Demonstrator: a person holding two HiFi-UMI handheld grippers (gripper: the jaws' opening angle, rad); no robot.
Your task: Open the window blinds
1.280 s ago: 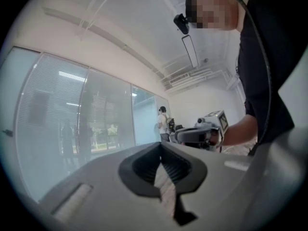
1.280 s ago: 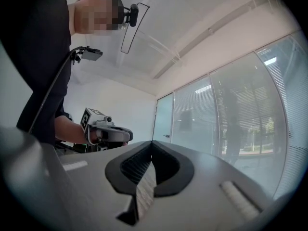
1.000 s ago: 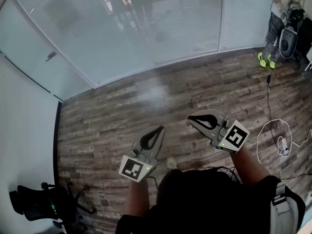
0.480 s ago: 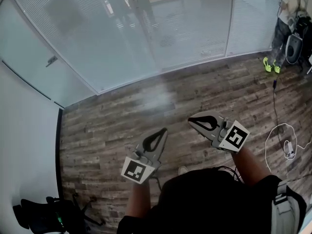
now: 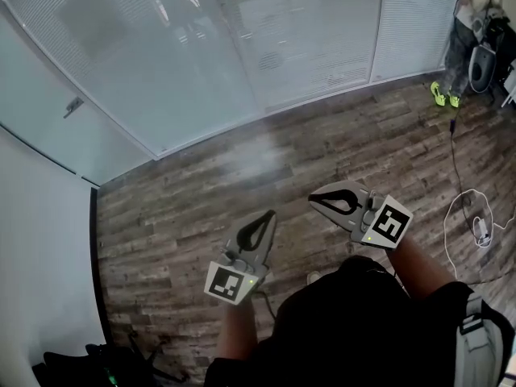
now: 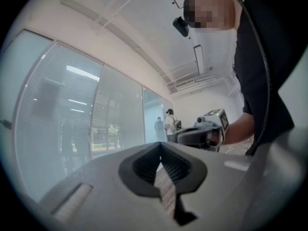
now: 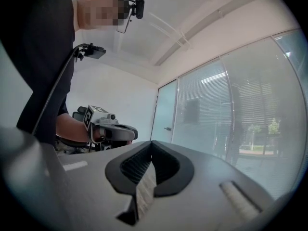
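Blinds (image 5: 153,47) well ahead across wood floor (image 5: 193,192), left gripper (image 5: 268,216) and right gripper (image 5: 316,201) jaws together, empty

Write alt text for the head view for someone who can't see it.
Seen from above, a person holds the left gripper and the right gripper, both shut and empty, over a wood-plank floor. Ahead, lowered window blinds cover a glass wall; another person stands at the far right.

Window blinds (image 5: 161,47) ahead, beyond the floor (image 5: 177,208); left gripper (image 5: 272,214) beside right gripper (image 5: 311,202) above it; a cable (image 5: 463,216) lies on it at right
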